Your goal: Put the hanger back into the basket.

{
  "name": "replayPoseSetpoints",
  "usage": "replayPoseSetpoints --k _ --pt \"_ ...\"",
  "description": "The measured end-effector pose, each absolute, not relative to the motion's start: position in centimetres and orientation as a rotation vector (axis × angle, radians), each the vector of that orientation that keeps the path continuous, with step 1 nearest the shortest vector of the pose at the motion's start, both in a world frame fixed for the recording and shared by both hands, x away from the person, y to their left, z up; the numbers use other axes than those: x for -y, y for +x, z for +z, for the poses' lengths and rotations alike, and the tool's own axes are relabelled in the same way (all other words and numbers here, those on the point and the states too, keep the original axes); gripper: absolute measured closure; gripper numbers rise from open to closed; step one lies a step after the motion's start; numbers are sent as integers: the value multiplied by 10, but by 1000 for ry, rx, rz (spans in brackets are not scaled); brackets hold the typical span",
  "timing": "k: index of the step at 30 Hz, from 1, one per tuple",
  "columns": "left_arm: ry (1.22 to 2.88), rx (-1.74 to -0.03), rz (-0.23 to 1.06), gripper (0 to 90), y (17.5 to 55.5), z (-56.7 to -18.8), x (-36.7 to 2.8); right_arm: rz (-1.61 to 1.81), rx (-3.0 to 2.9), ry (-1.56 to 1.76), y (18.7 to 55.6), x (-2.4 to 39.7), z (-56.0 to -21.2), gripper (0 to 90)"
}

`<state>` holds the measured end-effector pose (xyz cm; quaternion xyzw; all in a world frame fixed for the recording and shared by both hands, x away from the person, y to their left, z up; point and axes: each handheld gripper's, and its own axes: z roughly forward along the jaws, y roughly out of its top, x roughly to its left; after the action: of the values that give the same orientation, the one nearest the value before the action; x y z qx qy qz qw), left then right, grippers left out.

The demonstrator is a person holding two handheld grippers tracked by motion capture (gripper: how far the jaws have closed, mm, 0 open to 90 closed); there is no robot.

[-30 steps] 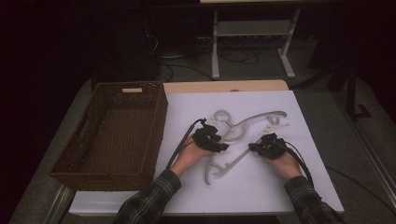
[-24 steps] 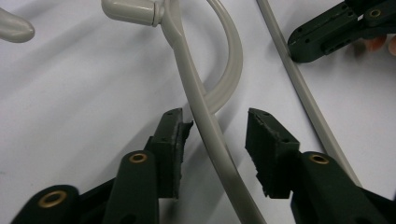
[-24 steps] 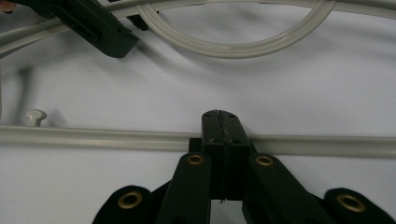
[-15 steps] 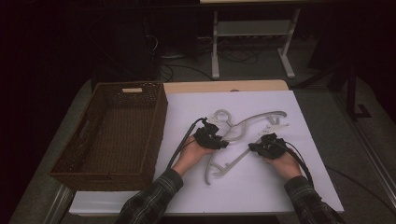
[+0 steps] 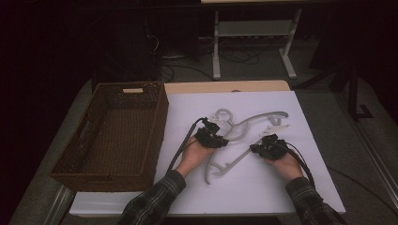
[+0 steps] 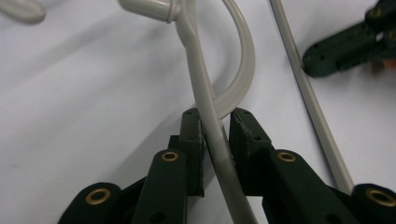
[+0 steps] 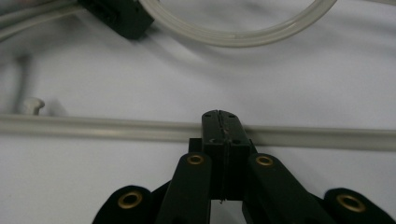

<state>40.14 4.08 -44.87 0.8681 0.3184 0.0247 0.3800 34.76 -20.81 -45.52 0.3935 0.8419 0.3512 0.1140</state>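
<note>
Two pale plastic hangers lie tangled on the white table [image 5: 263, 197]. The upper hanger [image 5: 263, 117] has its hook at the back; the lower hanger [image 5: 225, 165] runs toward the front. My left gripper [image 5: 220, 140] sits at the middle of the tangle. In the left gripper view, the left gripper [image 6: 215, 126] is shut on a hanger's thin arm [image 6: 205, 102], just below its neck. My right gripper [image 5: 256, 149] rests to the right. In the right gripper view, the right gripper [image 7: 221, 121] has its jaws pressed together with nothing between them, the tip lying against a straight hanger bar [image 7: 116, 128].
A brown wicker basket [image 5: 162, 112] stands at the table's left, with nothing visible inside. Cables trail from both grippers toward the person's sleeves. A white metal stand [image 5: 253, 28] is on the floor beyond the table. Bare white surface lies in front of the hands.
</note>
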Motion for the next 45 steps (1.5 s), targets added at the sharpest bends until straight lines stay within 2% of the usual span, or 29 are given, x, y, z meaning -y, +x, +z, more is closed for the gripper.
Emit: replayPoseSetpoints --k 10,21,25,37,40,45 --pt "2206 -854 63 822 404 -449 -44 1072 -2457 1128 345 207 -450 900" --pt "2184 -866 77 824 404 -442 -52 1177 -2398 1100 336 213 -434 889" --pt "2178 -861 81 825 402 -438 -54 1203 -2379 1097 329 216 -427 757" --pt "2181 -865 94 825 399 -426 -61 1217 -2366 1074 304 216 -414 249" --pt "2175 -872 95 825 399 -421 -63 1160 -2340 1068 298 213 -415 177" --pt "2175 -878 105 826 399 -415 -64 1202 -2314 1074 285 218 -416 143"
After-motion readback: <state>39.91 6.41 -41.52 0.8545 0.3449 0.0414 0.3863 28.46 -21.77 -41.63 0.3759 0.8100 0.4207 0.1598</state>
